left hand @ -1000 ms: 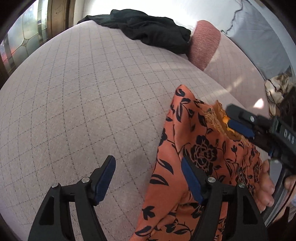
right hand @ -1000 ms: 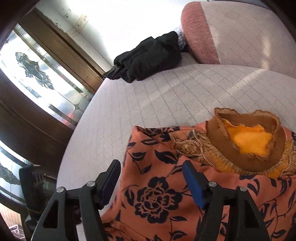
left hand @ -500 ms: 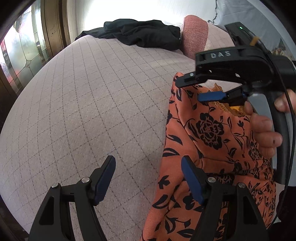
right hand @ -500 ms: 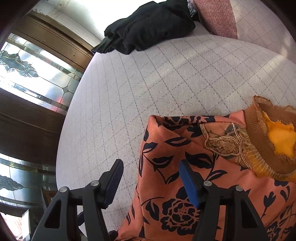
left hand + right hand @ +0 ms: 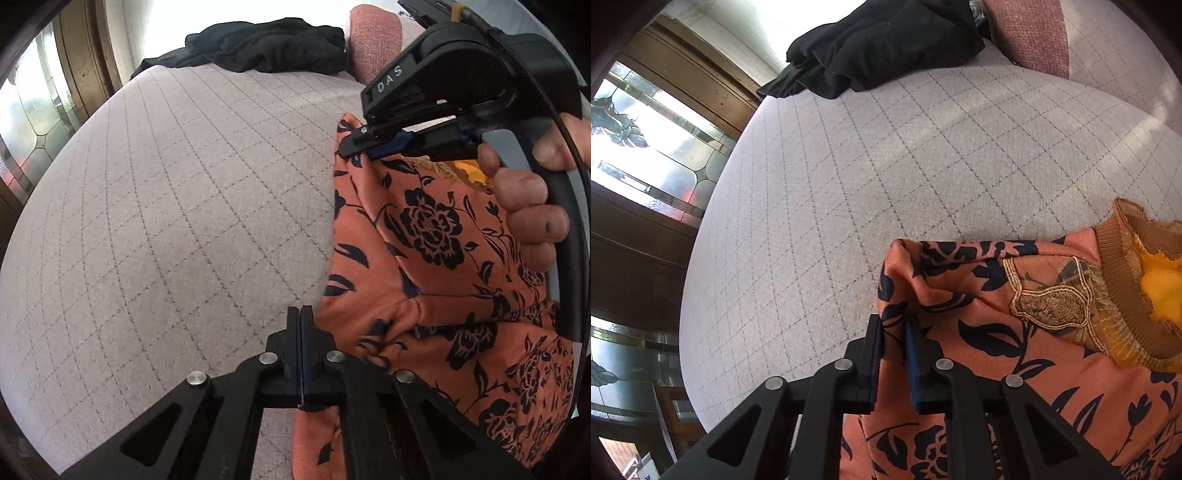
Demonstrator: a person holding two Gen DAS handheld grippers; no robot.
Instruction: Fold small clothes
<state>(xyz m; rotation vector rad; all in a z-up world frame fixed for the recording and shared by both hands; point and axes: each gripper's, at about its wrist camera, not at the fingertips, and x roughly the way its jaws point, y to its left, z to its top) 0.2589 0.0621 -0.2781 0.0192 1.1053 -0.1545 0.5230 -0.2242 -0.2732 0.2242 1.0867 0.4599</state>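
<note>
Where both sets of jaws gaped half second ago, left gripper [image 5: 301,317] now clamped at orange floral garment [image 5: 436,266] edge, right gripper [image 5: 894,332] pinching its corner; fold can begin.

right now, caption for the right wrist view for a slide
Right gripper pinches the left edge of the orange floral garment on the quilted cushion, black clothes piled behind.

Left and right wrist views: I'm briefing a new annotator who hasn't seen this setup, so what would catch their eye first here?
First, the orange garment with black flower print, lying at the right on the pale quilted cushion. Both the left gripper and the right gripper are shut on its left edge. Behind, at the far end of the cushion, a crumpled black cloth lies beside a pink-red bolster.
</note>
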